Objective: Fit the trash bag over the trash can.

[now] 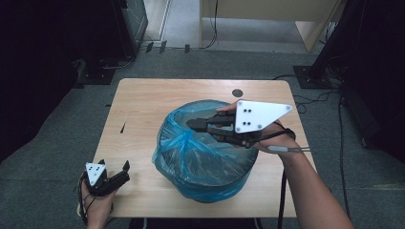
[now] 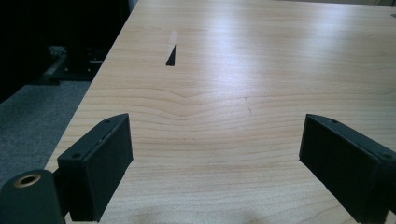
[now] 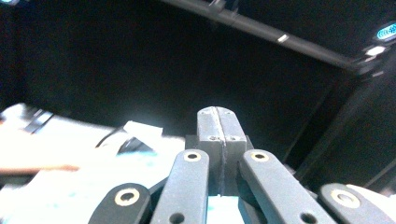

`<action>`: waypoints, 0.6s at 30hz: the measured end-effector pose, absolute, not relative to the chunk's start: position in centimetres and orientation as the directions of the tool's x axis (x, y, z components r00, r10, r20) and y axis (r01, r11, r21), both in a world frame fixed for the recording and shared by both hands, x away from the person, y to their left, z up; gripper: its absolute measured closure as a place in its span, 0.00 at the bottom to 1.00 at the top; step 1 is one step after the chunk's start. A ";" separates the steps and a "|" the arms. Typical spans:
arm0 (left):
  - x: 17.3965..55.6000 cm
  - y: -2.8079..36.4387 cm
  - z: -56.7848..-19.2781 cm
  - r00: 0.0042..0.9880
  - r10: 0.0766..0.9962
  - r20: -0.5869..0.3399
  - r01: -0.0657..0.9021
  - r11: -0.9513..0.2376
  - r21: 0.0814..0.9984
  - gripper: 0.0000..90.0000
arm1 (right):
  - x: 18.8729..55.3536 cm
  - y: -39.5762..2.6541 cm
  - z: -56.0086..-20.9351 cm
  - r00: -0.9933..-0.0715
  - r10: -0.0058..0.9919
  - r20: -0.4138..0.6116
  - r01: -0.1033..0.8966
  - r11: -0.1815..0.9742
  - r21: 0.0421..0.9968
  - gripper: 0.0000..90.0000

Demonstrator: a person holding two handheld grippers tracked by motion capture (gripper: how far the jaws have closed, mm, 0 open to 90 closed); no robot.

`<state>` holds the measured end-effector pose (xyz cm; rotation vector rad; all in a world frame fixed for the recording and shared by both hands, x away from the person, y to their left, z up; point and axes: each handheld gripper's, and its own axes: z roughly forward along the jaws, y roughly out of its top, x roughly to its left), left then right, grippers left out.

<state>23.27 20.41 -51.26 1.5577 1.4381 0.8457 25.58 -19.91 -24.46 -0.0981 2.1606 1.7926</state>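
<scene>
High view: round bin lined with blue plastic bag at table centre-right. Right gripper above bag opening, pointing left, jaws pressed together, nothing between. Left gripper at near-left table corner, jaws spread.

Left gripper view: jaws wide apart over bare wood.

Right gripper view: jaws flush together, empty; blurred blue bag below.
</scene>
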 end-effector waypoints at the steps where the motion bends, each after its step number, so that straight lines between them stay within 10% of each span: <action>1: 23.2 20.4 -51.3 0.115 0.991 -0.070 0.432 0.013 0.902 0.11 | 25.7 -19.6 -24.8 -0.947 0.134 -0.292 -0.257 0.232 0.938 1.00; 18: 23.3 20.4 -51.3 0.115 0.990 -0.085 0.439 0.026 0.898 0.11 | 27.7 -12.7 -31.9 -0.945 -0.256 -0.205 -0.327 0.692 0.644 1.00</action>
